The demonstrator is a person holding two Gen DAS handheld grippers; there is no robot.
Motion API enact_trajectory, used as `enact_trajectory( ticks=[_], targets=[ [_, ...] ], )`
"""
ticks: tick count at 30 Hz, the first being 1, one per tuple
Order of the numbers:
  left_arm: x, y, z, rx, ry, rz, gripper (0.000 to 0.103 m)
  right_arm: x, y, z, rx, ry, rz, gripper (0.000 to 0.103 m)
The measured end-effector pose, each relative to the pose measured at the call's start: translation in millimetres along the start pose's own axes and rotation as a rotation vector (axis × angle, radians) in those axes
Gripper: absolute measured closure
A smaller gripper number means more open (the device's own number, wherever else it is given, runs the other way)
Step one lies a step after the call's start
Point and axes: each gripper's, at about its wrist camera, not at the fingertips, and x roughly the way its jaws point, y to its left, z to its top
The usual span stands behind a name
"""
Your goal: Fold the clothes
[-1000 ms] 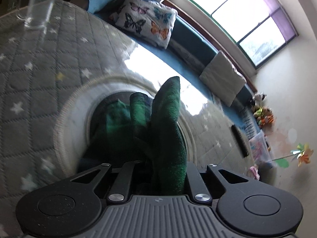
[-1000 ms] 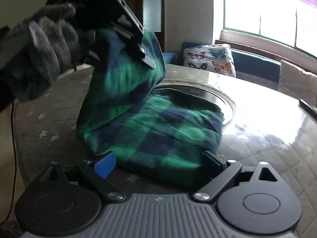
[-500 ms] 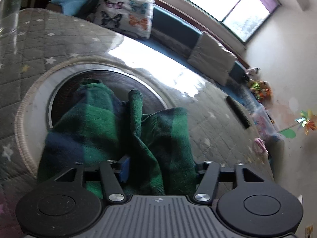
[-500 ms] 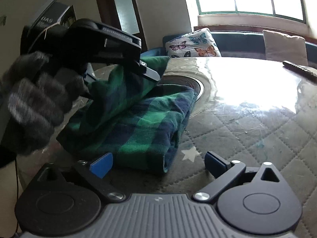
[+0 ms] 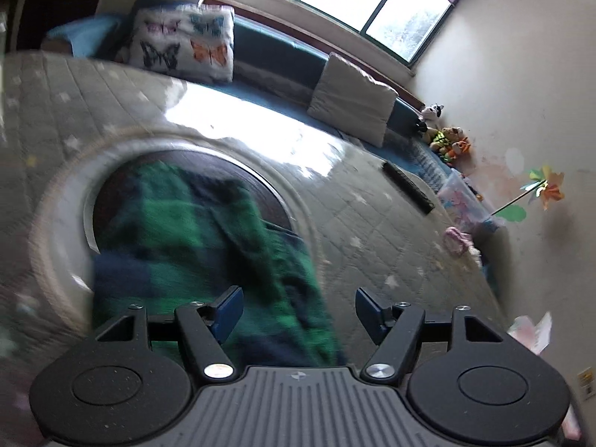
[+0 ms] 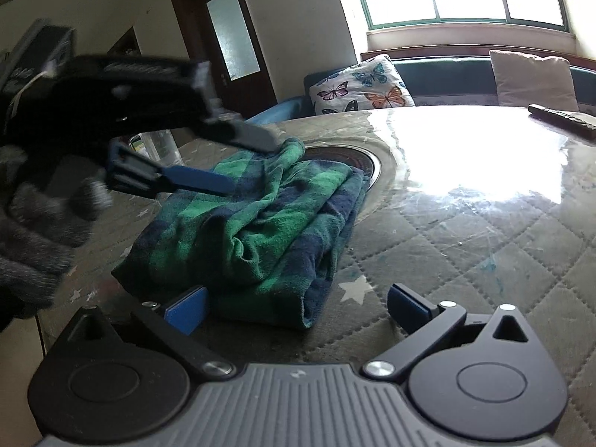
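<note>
The left gripper stands with its jaws apart and clasps nothing; the blue pads are clear of the cloth, though the green-and-navy plaid garment runs up between them from the bottom of its own view; from the right wrist view that same left gripper hangs over the far top edge of the plaid garment, one finger just at the raised fold and the blue pad lying across the top, and whether either touches I cannot tell, the frame being blurred there; a grey knitted glove covers the hand that carries it.

The right gripper is spread wide and free; its left pad sits just beside the near edge of the bundle, its right pad well clear over a white star on the cover; nothing is pinched.

The garment lies folded in a thick bundle on the quilted, star-printed table cover; its far end overlaps a round dark recess ringed in pale trim.

Further out: a black remote near the table's far edge; a butterfly cushion and a plain beige cushion on the bench under the window; a clear plastic box in the corner, contents too blurred to name.
</note>
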Motion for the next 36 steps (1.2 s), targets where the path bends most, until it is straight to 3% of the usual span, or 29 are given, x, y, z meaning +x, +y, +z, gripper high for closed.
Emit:
enact_trajectory(
  ticks=[6, 12, 20, 29, 36],
  targets=[
    [-31, 30, -4, 0.042, -0.072, 0.139, 0.033, 0, 1, 1, -0.007, -0.001, -0.002, 0.0],
    [-48, 62, -18, 0.023, -0.076, 0.223, 0.033, -3, 9, 10, -0.047, -0.012, -0.014, 0.002],
    [-50, 75, -33, 0.026, -0.061, 0.187, 0.033, 4, 18, 33, 0.004, -0.013, 0.052, 0.019],
    [-28, 85, -15, 0.025, -0.063, 0.115, 0.035, 36, 32, 60, -0.004, 0.013, 0.054, 0.037],
    [-12, 71, -23, 0.141, -0.041, 0.068, 0.037, 65, 24, 90, 0.032, 0.03, 0.043, 0.046]
  ],
)
